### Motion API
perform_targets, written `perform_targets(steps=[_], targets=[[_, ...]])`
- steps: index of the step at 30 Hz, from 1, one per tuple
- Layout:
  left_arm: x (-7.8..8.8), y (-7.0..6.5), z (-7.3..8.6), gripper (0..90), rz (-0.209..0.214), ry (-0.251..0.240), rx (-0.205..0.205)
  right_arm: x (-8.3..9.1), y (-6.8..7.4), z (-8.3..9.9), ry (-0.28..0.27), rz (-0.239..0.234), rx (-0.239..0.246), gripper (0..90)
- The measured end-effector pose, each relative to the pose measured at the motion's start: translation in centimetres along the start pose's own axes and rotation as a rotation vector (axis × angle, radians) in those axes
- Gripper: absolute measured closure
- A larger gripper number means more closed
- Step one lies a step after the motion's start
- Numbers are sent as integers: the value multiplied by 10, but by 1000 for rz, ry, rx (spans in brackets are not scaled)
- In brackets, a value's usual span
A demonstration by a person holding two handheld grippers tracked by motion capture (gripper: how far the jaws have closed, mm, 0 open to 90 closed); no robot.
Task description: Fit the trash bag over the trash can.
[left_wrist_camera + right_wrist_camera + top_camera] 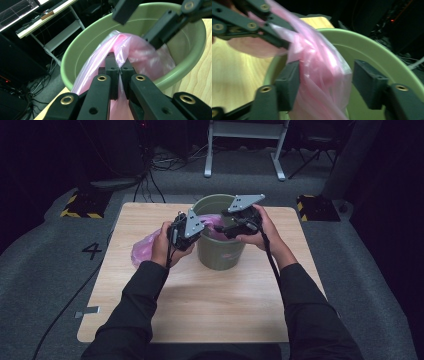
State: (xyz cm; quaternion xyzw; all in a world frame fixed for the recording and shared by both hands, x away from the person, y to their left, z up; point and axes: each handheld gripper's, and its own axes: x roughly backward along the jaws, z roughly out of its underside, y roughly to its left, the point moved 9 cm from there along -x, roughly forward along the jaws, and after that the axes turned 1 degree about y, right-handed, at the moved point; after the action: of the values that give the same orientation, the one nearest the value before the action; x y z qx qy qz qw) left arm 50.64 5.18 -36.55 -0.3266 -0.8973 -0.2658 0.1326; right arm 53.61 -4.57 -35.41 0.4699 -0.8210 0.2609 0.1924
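Two hand-held grippers meet over the green bucket (220, 247) at frame centre. The left hand-held gripper (117, 65) is clamped on the pink plastic bag (140, 53). The right hand-held gripper (325, 75) stands apart around the bag, its left pad touching the film.

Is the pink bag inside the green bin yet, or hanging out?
Partly in: the pink bag dips into the green bin, while the rest drapes over its rim onto the table.

black sleeves (135, 310), black gripper (119, 65) with brass screws, grey three-cornered plate (194, 223)

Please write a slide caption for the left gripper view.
Left tongs pinch the pink bag at the green bin.
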Motion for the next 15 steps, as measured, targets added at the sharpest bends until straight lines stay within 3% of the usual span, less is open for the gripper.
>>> perform_targets(steps=[2, 6, 7, 9, 12, 14, 15], targets=[[-1, 0, -1, 887, 4, 0, -5, -1, 1, 1, 10, 5, 5, 446], [-2, -1, -1, 859, 0, 4, 0, -7, 4, 5, 42, -1, 15, 685], [-2, -1, -1, 859, -4, 3, 2, -7, 4, 5, 42, -1, 15, 685], [-2, 0, 0, 826, -11, 5, 8, -8, 2, 6, 45, 10, 2, 786], [-2, -2, 1, 796, -7, 10, 8, -9, 0, 8, 37, 16, -20, 862], [-2, -2, 2, 695, -5, 15, 14, -8, -3, 10, 27, 25, -40, 896], [-2, -2, 2, 695, -4, 19, 18, -8, -3, 10, 27, 25, -40, 896]])
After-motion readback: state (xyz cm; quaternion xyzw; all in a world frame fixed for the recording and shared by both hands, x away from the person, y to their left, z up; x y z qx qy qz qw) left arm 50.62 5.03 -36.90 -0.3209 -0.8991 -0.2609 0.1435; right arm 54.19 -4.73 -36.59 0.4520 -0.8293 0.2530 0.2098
